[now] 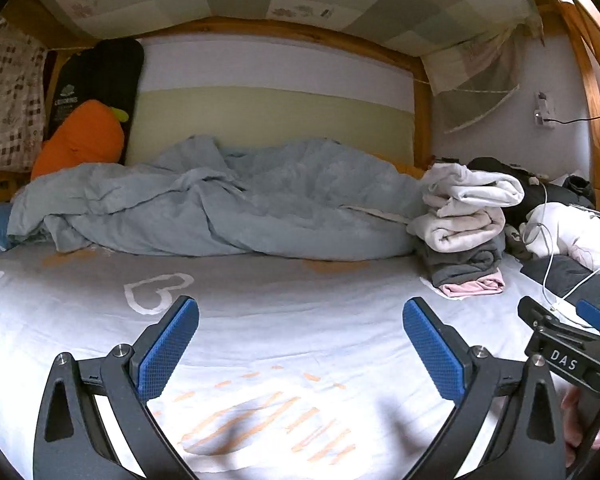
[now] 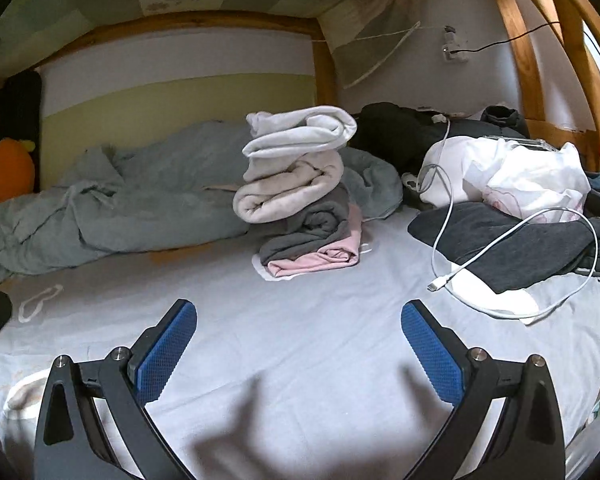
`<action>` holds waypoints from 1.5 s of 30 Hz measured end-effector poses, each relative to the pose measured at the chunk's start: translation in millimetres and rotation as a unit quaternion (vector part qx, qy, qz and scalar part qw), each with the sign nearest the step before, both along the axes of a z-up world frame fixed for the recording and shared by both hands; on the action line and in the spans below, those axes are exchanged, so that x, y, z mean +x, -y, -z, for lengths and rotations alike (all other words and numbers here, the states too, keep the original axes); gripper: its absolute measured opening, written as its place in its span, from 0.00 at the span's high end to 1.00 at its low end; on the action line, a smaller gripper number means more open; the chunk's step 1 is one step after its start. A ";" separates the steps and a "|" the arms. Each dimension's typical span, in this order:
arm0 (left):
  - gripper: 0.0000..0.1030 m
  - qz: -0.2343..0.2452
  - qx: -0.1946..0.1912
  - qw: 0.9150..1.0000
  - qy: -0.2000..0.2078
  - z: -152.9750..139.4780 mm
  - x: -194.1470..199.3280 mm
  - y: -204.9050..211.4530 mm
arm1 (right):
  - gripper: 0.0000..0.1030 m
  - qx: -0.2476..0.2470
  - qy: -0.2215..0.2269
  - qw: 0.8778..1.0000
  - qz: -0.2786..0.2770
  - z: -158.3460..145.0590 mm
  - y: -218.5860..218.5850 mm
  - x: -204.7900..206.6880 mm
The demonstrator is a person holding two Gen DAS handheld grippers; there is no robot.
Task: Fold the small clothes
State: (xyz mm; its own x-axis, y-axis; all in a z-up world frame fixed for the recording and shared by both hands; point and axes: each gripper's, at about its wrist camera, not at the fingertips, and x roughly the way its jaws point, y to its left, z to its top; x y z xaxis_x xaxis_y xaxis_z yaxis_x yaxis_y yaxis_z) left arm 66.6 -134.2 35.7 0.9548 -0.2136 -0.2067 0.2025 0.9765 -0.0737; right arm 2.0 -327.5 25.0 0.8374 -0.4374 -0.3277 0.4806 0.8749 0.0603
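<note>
A stack of folded small clothes [image 2: 300,196], white and cream on top, grey and pink below, stands on the pale bed sheet [image 2: 320,320]; it also shows at the right of the left wrist view [image 1: 464,224]. My left gripper [image 1: 300,320] is open and empty above the bare sheet. My right gripper [image 2: 299,322] is open and empty, short of the stack; its body shows at the right edge of the left wrist view [image 1: 568,348]. Loose unfolded clothes, white [image 2: 512,176] and dark grey [image 2: 512,240], lie at the right.
A crumpled blue-grey duvet [image 1: 220,204] lies along the back. An orange plush [image 1: 80,140] leans in the back left corner. A white charging cable [image 2: 460,276] trails over the dark clothes. Wooden bunk posts [image 2: 512,28] stand at the right.
</note>
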 end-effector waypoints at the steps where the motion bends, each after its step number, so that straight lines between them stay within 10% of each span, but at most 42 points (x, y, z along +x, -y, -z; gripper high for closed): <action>1: 0.01 -0.001 0.001 1.000 0.003 0.0 -1.2 0.4 | 0.00 -0.005 -0.001 1.000 0.001 -0.3 -1.9 0.2; 13: 0.01 -0.017 0.012 1.000 0.003 -0.5 -1.4 3.6 | 0.00 -0.073 0.003 0.997 -0.005 -5.6 -30.0 -0.3; 45: 0.01 -0.021 0.019 1.000 -0.007 2.9 0.0 4.2 | 0.00 -0.056 -0.008 0.998 -0.005 -3.6 -22.0 5.6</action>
State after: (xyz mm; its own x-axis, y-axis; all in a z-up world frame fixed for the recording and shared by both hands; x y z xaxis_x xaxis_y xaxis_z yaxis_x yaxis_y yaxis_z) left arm 66.6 -138.4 32.8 0.9598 -0.1654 -0.2269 0.1608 0.9862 -0.0385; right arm 7.6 -305.4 28.6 0.8365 -0.4646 -0.2905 0.4726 0.8801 -0.0468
